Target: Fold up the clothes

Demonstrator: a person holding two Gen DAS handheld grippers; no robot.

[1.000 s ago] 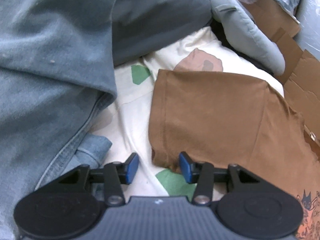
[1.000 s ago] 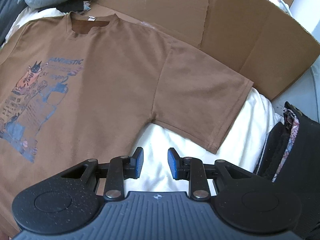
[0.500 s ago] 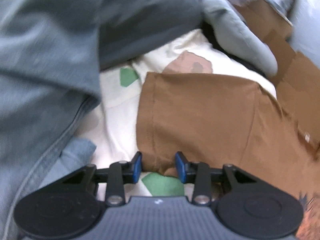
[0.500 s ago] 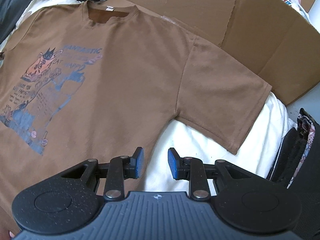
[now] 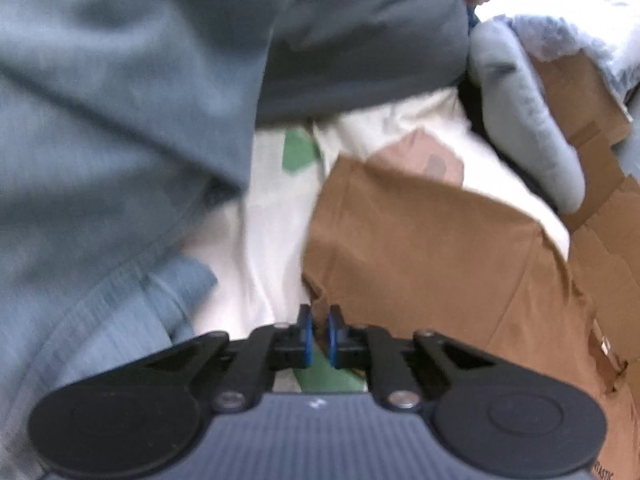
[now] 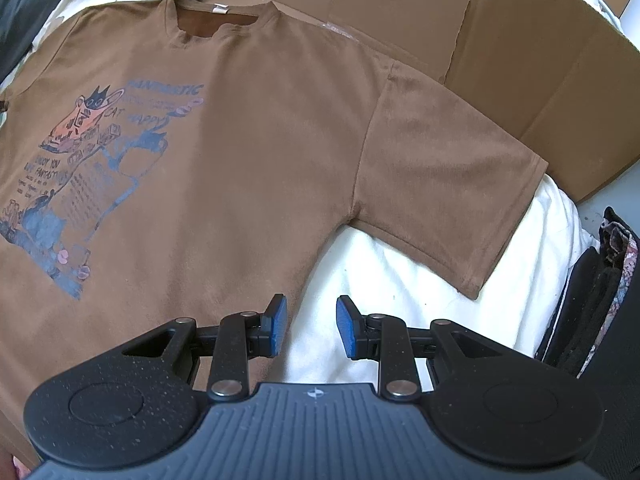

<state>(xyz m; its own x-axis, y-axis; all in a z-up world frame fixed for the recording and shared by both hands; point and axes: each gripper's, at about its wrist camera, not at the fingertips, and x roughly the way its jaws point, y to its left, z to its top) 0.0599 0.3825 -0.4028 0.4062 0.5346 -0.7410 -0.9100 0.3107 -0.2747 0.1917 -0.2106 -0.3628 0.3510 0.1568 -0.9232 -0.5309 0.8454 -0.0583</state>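
A brown T-shirt [image 6: 248, 152] with a blue and orange cat print lies flat, front up, on a white sheet [image 6: 400, 280]. Its right sleeve [image 6: 444, 184] spreads toward the cardboard. My right gripper [image 6: 310, 322] is open and empty, low over the sheet beside the shirt's side edge below the armpit. In the left wrist view the shirt's other sleeve [image 5: 420, 248] lies on the patterned sheet. My left gripper [image 5: 318, 334] is shut on the near corner of that sleeve's hem. This view is blurred.
Flattened cardboard [image 6: 500, 40] lies behind the shirt. A dark bag [image 6: 600, 292] stands at the right. In the left wrist view, blue-grey denim clothing [image 5: 112, 128] is piled at the left, with a grey neck pillow [image 5: 528, 120] and cardboard [image 5: 600, 216] at the right.
My left gripper moved onto the sleeve's hem corner and closed on it. My right gripper moved slightly along the shirt's side and stays open.
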